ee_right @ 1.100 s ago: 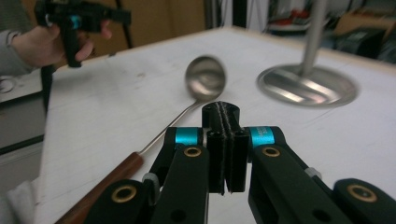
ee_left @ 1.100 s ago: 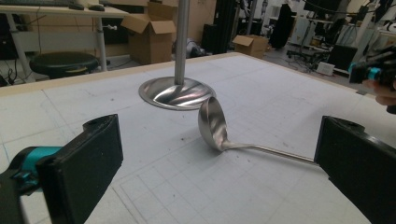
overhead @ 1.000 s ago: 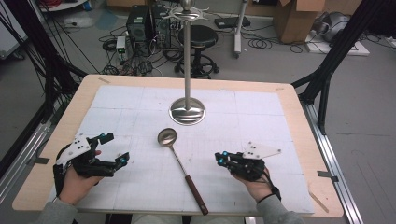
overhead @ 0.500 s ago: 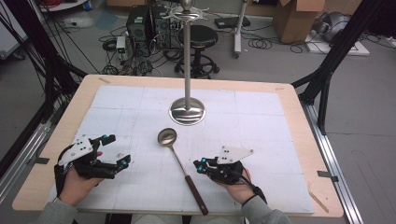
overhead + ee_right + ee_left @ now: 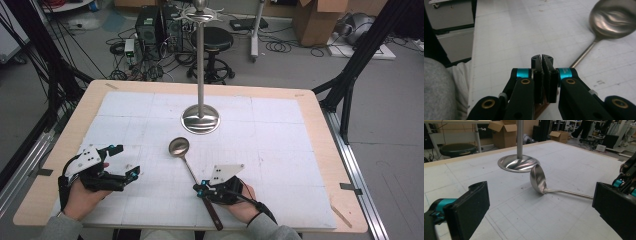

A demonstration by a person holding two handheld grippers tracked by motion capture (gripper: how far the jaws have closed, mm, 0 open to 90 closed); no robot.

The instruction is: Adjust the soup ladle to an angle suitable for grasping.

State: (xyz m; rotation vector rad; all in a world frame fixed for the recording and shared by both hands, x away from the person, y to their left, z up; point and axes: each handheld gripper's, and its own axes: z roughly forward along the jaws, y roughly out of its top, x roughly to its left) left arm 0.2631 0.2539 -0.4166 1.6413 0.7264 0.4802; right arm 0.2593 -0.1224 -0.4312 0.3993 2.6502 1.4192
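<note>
No brand, label or legible writing is seen on the ladle (image 5: 192, 172), nor on anything about it. The ladle is of polished metal, with a round, shiny bowl, a thin steel stem and a dark brown handle. It is laid on the white gridded mat (image 5: 280, 135) of the tabletop (image 5: 320, 120), near the middle and towards the person's edge, its bowl pointed at the stand (image 5: 200, 117) and its handle run back towards the person. In the left gripper view the bowl (image 5: 537, 178) is seen tipped on its side, just in front of the stand's mirrored round base (image 5: 517, 163), not touching it.

The right gripper (image 5: 201, 189) is held low at the ladle's handle, where stem meets dark grip. Its jaws are pressed together, with nothing seen between them in the right gripper view, where the stem (image 5: 584, 53) is passed just to one side of the tips (image 5: 542, 58). Whether the handle is touched cannot be told.

The left gripper (image 5: 131, 167) is held over the mat well apart from the ladle, its jaws spread wide and empty.

A stool (image 5: 216, 37), computers and cardboard boxes are seen on the floor beyond the tabletop.
</note>
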